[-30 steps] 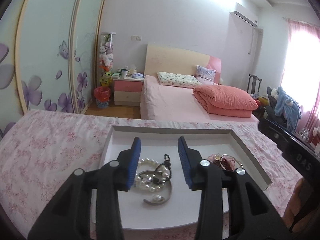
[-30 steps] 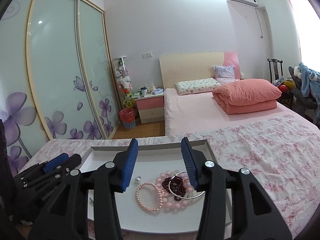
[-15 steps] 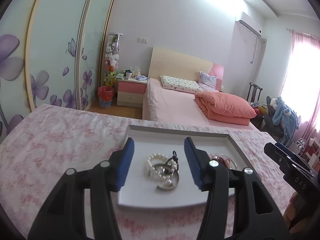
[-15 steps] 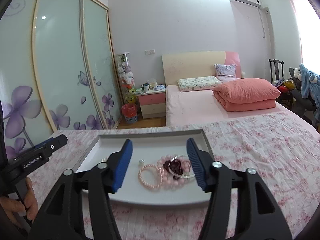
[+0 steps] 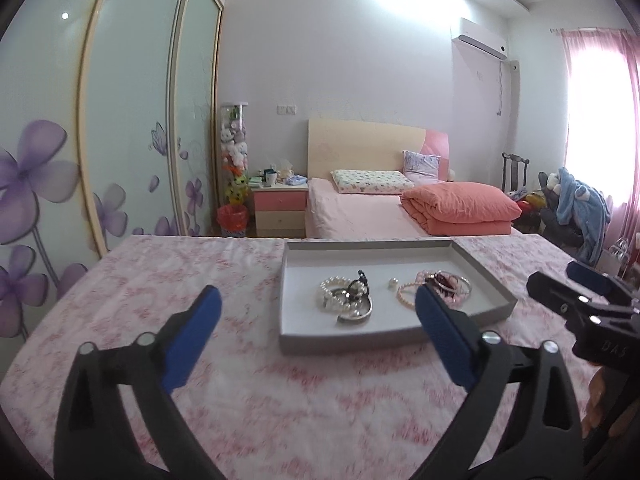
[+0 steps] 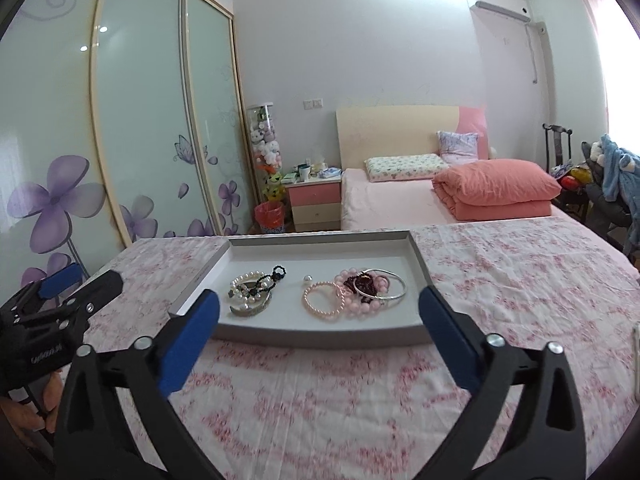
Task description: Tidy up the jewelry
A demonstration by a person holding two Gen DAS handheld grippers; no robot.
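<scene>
A shallow grey-and-white tray [image 5: 360,338] [image 6: 320,336] lies on a pink floral cloth. In it, on the left, lies a heap of white pearl and black bead bracelets with a silver bangle [image 5: 347,298] [image 6: 252,294]. On the right lie pink bead bracelets, a dark red one and a silver bangle [image 5: 436,286] [image 6: 356,290]. A single pearl [image 5: 393,282] [image 6: 307,278] lies between the heaps. My left gripper [image 5: 316,328] is wide open and empty, short of the tray. My right gripper [image 6: 320,330] is wide open and empty at the tray's near edge.
The floral cloth [image 6: 520,280] spreads wide around the tray. Behind it stand a bed with an orange quilt [image 6: 496,190], a nightstand [image 6: 316,204] and a sliding wardrobe [image 6: 120,120]. A chair with clothes [image 5: 576,208] is at the right.
Both grippers have pulled back from over the tray and their jaws have opened much wider. The jewelry stays in the tray.
</scene>
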